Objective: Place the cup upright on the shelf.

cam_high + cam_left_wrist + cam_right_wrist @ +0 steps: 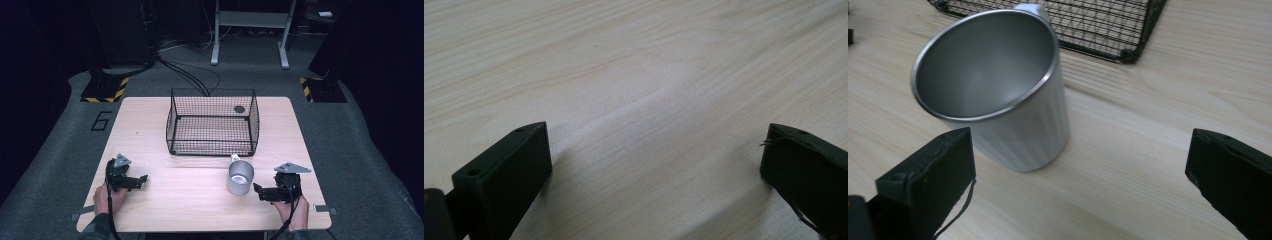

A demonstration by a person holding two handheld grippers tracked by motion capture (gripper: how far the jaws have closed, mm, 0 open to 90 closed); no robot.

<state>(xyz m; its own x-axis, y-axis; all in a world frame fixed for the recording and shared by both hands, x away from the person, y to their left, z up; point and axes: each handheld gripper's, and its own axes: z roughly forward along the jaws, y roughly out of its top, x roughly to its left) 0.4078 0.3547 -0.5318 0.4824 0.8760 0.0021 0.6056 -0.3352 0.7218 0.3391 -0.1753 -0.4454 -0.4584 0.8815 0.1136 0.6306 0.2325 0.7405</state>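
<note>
From above, a pale wooden table (150,125) carries a black wire mesh basket (212,122) at its far middle, and a brushed-metal cup with a small handle (240,177) stands upright on the bare wood just in front of the basket's near right corner, apart from it. The person's left gripper (142,179) rests low at the near left of the table, well away from the cup, which reads to me as an idle hand kept out of the way. The right gripper (257,189) lies at the near right with its tips pointing at the cup and just beside its wall, so I judge this to be the approach for a grasp, with the basket the likely destination. In the left gripper view the two black jaws stand wide apart over bare wood grain (649,90), nothing between them. In the right gripper view the jaws are likewise spread wide and hold nothing; the metal cup (998,95) sits ahead and toward the left jaw, off centre in the gap, its open mouth turned toward the camera and its handle on the far side near the basket's bottom edge (1098,30). To take it cleanly the hand would probably need to shift so the cup's body comes between the jaws.
</note>
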